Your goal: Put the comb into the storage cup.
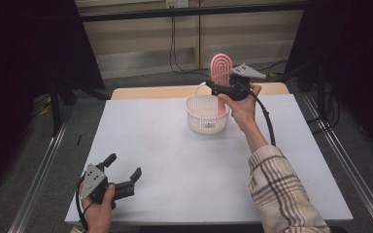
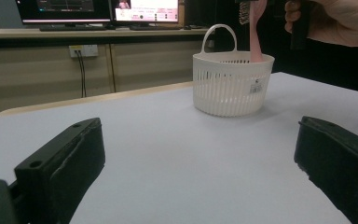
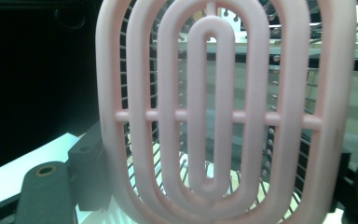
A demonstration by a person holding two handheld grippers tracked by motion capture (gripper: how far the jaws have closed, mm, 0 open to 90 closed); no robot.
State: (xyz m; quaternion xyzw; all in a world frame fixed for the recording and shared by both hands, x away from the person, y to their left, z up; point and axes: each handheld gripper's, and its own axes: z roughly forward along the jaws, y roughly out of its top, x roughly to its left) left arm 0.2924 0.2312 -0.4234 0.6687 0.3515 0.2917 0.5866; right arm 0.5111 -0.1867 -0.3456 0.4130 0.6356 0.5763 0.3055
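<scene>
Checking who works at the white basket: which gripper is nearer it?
Right. The right gripper holds the pink hairbrush upright over the white basket; the left gripper waits open at the table's near left corner.

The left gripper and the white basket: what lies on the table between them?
Nothing: in the high view the white table top between the left gripper and the white basket is bare; the left gripper view shows the same.

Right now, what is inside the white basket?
The lower end of a pink brush stands inside the white basket, held upright by the right claw. The basket's floor is mostly hidden by its slotted wall, so anything else inside cannot be seen.
</scene>
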